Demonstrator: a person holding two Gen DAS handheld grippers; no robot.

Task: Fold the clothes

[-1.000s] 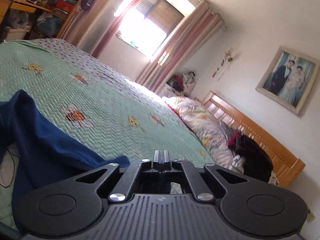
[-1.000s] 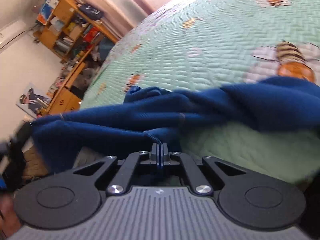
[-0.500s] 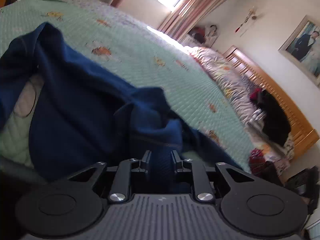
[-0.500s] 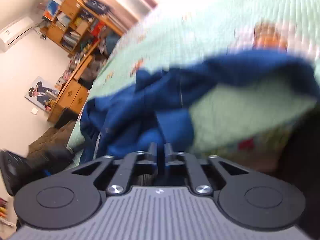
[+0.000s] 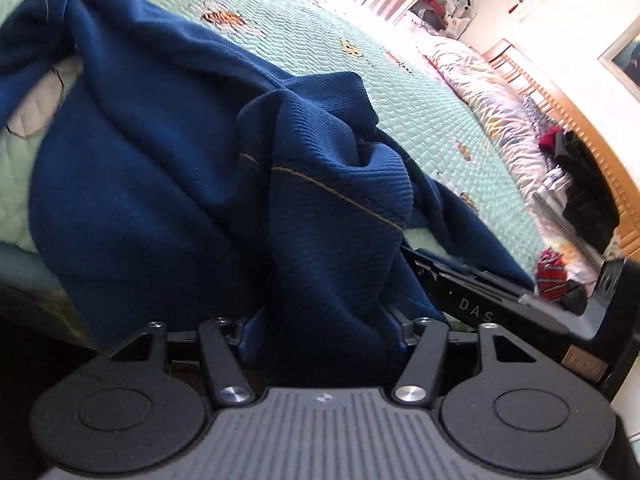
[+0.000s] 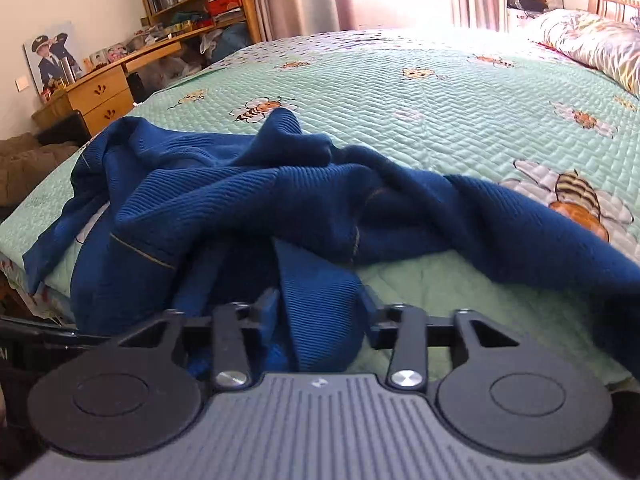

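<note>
I see the blue sweater (image 6: 248, 200) crumpled at my bedspread's (image 6: 440, 100) six-o'clock edge. My left gripper (image 5: 324, 320), just narrowing, and right gripper (image 6: 320, 312), just widening, stand apart, cloth bunched between.

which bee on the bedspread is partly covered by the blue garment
The big bee at the right in the right wrist view: the blue garment overlaps its lower edge. The smaller bee behind the garment's peak and the rest lie uncovered.

Sweater (image 6: 248, 200) on bed (image 6: 440, 92) edge
</note>
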